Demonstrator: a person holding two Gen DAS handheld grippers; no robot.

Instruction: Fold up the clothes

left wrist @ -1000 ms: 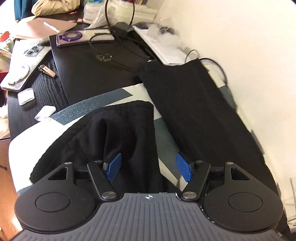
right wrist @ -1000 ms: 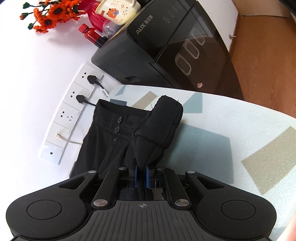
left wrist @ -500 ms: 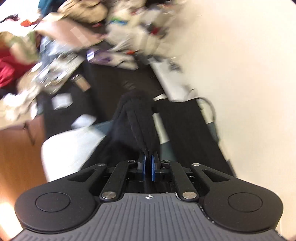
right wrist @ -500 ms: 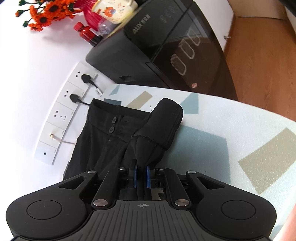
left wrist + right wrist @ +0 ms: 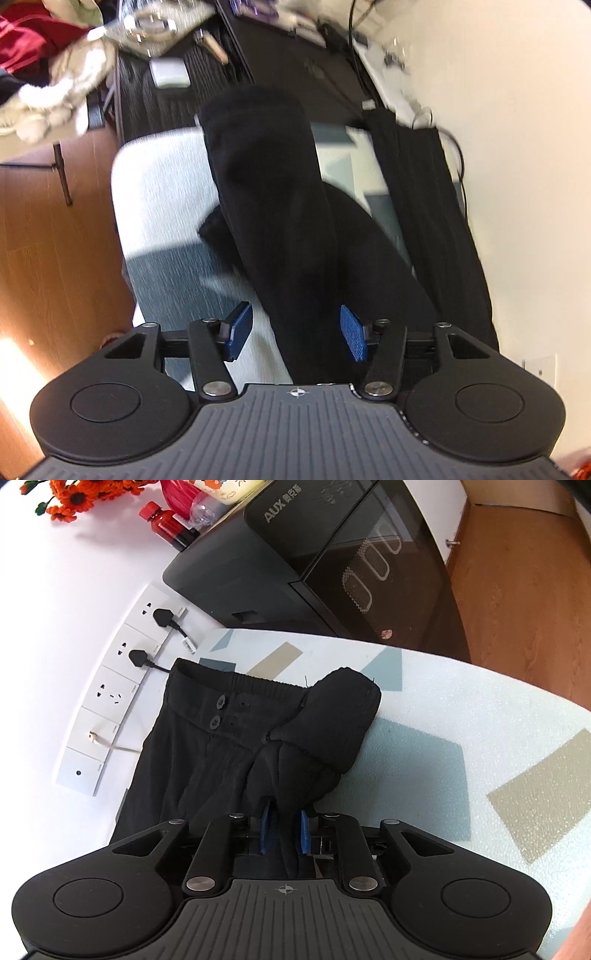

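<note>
A pair of black trousers (image 5: pixel 291 206) lies on a white mat with grey and tan patches (image 5: pixel 162 192). In the left wrist view one leg is folded back over the mat and the other leg (image 5: pixel 424 199) lies along the wall. My left gripper (image 5: pixel 295 332) is open, its blue pads on either side of the folded leg. In the right wrist view the waistband with two buttons (image 5: pixel 218 712) lies near the wall. My right gripper (image 5: pixel 282 829) holds a bunched fold of the trousers (image 5: pixel 325 731) between its pads, jaws slightly parted.
A black AUX appliance (image 5: pixel 332 554) stands beyond the mat (image 5: pixel 480 746). Wall sockets with plugs (image 5: pixel 122 686) sit left of the waistband. A dark desk with phones, cables and clutter (image 5: pixel 207 48) lies past the mat's far end. Wooden floor (image 5: pixel 48 236) is at the left.
My left gripper shut on the trouser leg, carried it over, and has now opened, leaving the leg folded on the mat. My right gripper's pads have parted a little around the fold.
</note>
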